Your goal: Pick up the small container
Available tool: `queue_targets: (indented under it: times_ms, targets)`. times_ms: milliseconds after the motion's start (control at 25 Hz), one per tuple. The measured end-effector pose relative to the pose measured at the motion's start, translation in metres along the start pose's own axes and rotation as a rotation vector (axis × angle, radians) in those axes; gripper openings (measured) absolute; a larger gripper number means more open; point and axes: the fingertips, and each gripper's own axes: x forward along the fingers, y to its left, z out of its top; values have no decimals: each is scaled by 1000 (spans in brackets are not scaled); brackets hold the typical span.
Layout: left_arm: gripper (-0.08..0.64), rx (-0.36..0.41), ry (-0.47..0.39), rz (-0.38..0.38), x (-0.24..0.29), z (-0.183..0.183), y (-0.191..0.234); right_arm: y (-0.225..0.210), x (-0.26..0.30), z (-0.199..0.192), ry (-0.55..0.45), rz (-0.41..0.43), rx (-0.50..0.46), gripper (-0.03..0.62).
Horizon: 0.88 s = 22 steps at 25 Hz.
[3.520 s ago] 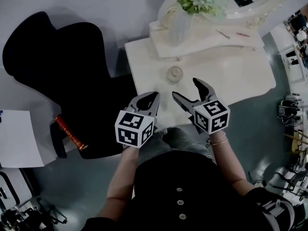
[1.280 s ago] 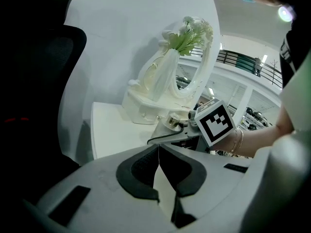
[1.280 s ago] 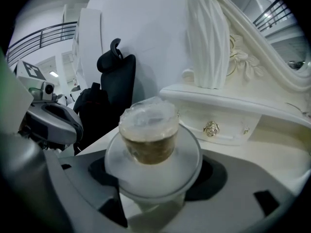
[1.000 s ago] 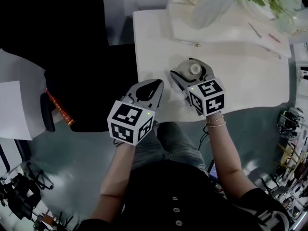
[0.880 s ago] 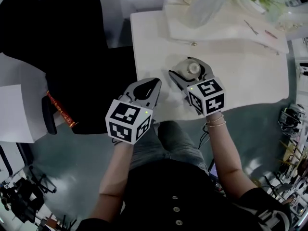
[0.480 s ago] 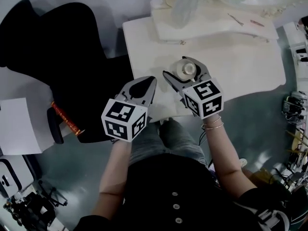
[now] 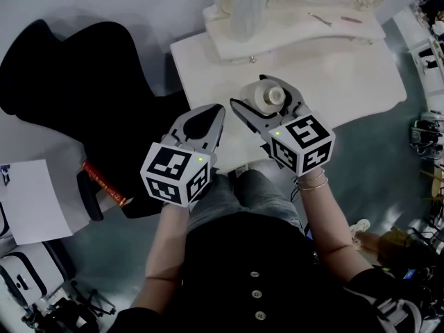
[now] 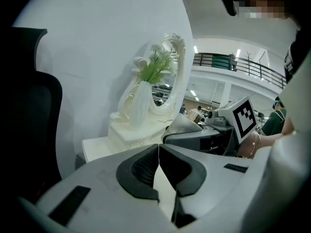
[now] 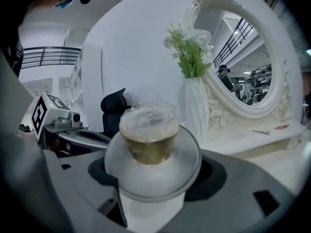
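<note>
When you look down from the head view, the small container (image 7: 269, 97) sits between the jaws of the right gripper (image 7: 253, 92), over the white table (image 7: 347, 82), at 12 o'clock from its cube. The left gripper (image 7: 218, 111) waits farther off, at 9 o'clock. From the left gripper view, its jaws are closed on nothing. From the right gripper view, the jaws squeeze the container's wide base. It stands upright, and I see no words on it

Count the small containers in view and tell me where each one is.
1. The small round container with a clear lid is clamped in the right gripper, above the white table. None other shows; the white vase could hide one.
</note>
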Motion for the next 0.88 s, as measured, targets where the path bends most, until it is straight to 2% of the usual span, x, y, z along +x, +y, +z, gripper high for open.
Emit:
queue_targets:
  times_ms: [160,400,600,880]
  targets:
    - [14,24,-53,-14,-12,20,-8,8,-12,10,-26,-7,-11,338]
    - [14,66,-81,-42,-19,33,-19,19,-28,18,-74,-14,-16,338]
    - [14,82,-81,-51,-30,31,-27,32,-43,20,-86,-21,-31,338]
    - [14,133,-39,-50,-33,22,-31,36,-55,20,-102,-39,-36,338]
